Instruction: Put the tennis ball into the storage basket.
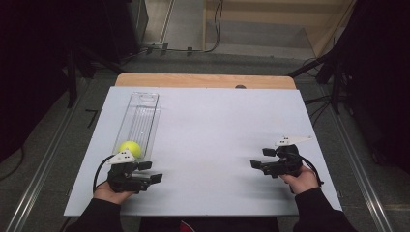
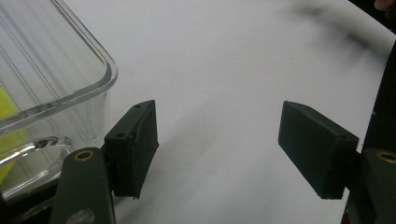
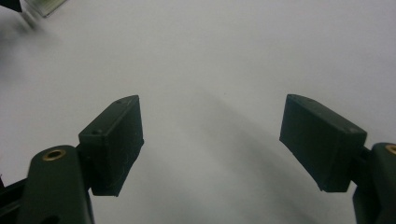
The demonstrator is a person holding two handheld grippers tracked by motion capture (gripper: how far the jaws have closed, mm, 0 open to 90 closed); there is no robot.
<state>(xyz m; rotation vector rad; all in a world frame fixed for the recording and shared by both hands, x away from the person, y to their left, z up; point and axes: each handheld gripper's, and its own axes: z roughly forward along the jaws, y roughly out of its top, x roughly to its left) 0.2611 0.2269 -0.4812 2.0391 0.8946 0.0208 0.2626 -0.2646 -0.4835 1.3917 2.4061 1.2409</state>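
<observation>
A yellow-green ball point(image 1: 130, 148) lies at the near end of a long clear plastic tray point(image 1: 141, 112) on the left of the white board point(image 1: 212, 121). My left gripper point(image 1: 151, 171) is held just in front of the tray's near end, pointing right, open and empty. In the left gripper view the open gripper point(image 2: 217, 140) hovers over bare board, with the tray's rounded corner point(image 2: 105, 77) and a sliver of the ball point(image 2: 6, 122) at the left. My right gripper point(image 1: 261, 158) is at the near right, pointing left, open and empty point(image 3: 212, 135).
The board lies on a wooden table point(image 1: 203, 80) whose far edge shows beyond it. The floor, cables and dark stands surround the table. A corner of the tray point(image 3: 44, 5) shows at the top left of the right gripper view.
</observation>
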